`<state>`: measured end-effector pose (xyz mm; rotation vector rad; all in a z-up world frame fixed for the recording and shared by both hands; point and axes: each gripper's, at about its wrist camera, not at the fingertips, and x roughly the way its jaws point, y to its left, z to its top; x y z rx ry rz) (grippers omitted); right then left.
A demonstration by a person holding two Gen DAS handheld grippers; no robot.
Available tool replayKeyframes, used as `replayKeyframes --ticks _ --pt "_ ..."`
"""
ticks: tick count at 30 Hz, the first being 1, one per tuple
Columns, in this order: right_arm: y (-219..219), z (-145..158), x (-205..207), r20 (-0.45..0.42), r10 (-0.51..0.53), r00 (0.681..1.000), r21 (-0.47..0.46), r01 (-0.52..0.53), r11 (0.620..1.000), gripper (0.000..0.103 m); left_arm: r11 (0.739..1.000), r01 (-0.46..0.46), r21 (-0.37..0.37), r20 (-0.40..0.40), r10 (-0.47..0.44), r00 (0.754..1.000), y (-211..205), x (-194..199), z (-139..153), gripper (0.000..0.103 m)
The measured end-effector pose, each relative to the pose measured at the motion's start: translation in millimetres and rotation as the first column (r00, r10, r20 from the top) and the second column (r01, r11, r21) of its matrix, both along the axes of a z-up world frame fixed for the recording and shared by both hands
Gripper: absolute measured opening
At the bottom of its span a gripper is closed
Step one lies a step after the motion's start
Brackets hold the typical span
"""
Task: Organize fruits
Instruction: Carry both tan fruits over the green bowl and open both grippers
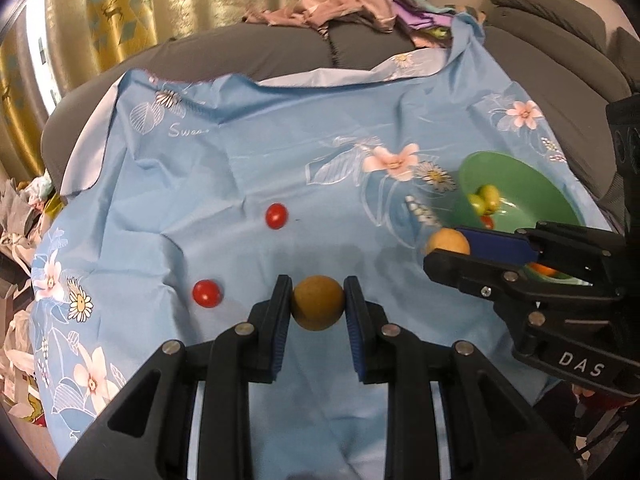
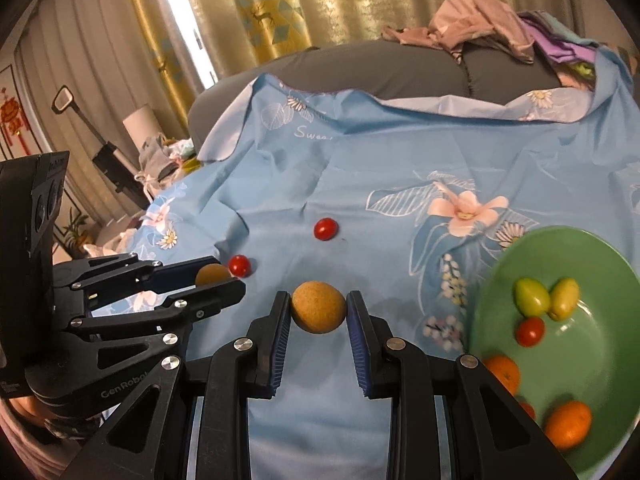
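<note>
Right up close, our left gripper (image 1: 318, 306) has a tan round fruit (image 1: 318, 303) pinched between its blue pads, jaws pressed against both sides of it, just above the blue floral cloth (image 1: 248, 160). Our right gripper (image 2: 319, 307) is clamped the same way on a second tan round fruit (image 2: 318, 307), and from the left wrist view we see it sitting just in front of the green bowl (image 1: 524, 184). Two red cherry tomatoes are loose on the cloth: one near the left fingers (image 1: 206, 293), one farther back toward the middle (image 1: 276, 216). Over in the bowl we've got two green fruits (image 2: 531, 297) touching side by side, a red tomato (image 2: 530, 331) just below them, and two orange fruits (image 2: 568, 425) nearer the rim. Beyond the cloth we see a grey sofa (image 2: 360, 64) with a heap of clothes (image 2: 480, 24) on its back, and gold curtains (image 2: 300, 0) behind.
</note>
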<state>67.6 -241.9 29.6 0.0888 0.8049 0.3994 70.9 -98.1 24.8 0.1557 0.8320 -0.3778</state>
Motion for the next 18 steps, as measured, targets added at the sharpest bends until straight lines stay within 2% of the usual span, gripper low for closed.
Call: replayKeyframes --ticks 10,18 --pt "-42 12 -26 0.043 -0.09 0.995 0.014 0.09 0.996 0.03 0.994 0.106 0.014 0.027 -0.106 0.994 -52 -17 13 0.026" --pt "-85 13 -39 0.05 -0.184 0.982 0.021 0.183 0.983 0.03 0.978 0.209 0.028 0.026 -0.209 0.977 -102 -21 15 0.026"
